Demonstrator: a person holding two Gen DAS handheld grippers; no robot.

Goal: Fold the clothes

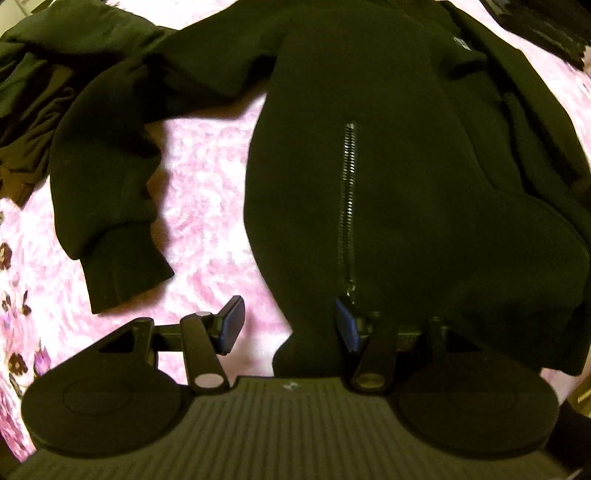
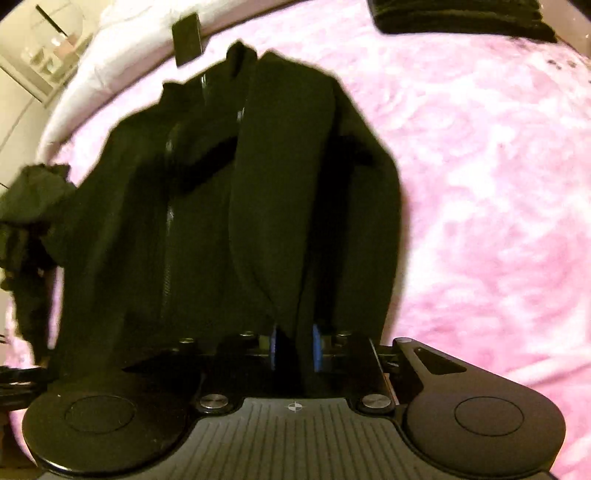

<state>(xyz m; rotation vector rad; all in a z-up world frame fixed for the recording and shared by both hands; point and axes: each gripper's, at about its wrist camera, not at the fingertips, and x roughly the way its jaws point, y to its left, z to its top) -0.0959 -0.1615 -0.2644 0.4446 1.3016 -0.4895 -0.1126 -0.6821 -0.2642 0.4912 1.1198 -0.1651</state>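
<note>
A black zip-up jacket (image 1: 424,184) lies spread on a pink blanket (image 1: 207,184). Its zipper (image 1: 349,192) runs toward me and one sleeve (image 1: 107,206) is stretched out to the left. My left gripper (image 1: 290,325) is open just above the jacket's near hem. One finger is over the blanket and the other is over the cloth at the zipper's lower end, and neither pad presses on anything. In the right wrist view, my right gripper (image 2: 294,347) is shut on a fold of the jacket (image 2: 258,206), with black cloth pinched between the blue pads.
A heap of dark clothes (image 1: 29,92) lies at the far left, and also shows as dark clothes (image 2: 26,221). A folded dark stack (image 2: 461,14) sits at the far edge of the blanket (image 2: 498,184). White bedding (image 2: 122,33) and a flat black object (image 2: 187,37) lie beyond the jacket.
</note>
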